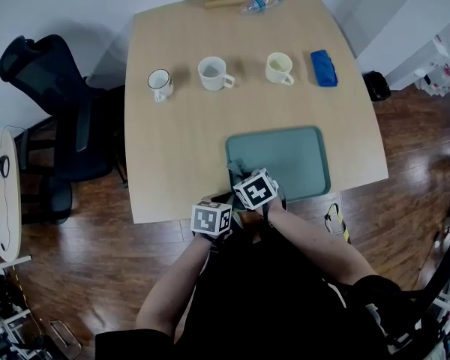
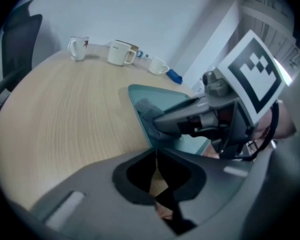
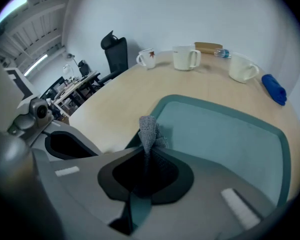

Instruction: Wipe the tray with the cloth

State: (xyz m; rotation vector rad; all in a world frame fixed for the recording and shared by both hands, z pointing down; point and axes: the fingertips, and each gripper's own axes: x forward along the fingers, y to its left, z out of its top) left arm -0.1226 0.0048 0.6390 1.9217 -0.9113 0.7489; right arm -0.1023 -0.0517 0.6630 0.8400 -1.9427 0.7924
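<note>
Grey knit cloth stands bunched at the near-left corner of the teal rectangular plastic tray, clamped in the right gripper. Left gripper jaws together, empty, just beside, at the pale wooden table edge.

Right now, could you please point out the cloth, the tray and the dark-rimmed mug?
cloth [image 3: 149,130]: right gripper view, on its bunched grey tip.
tray [image 3: 225,134]: right gripper view, on its bare teal floor.
dark-rimmed mug [image 1: 160,81]: head view, on its open top.
</note>
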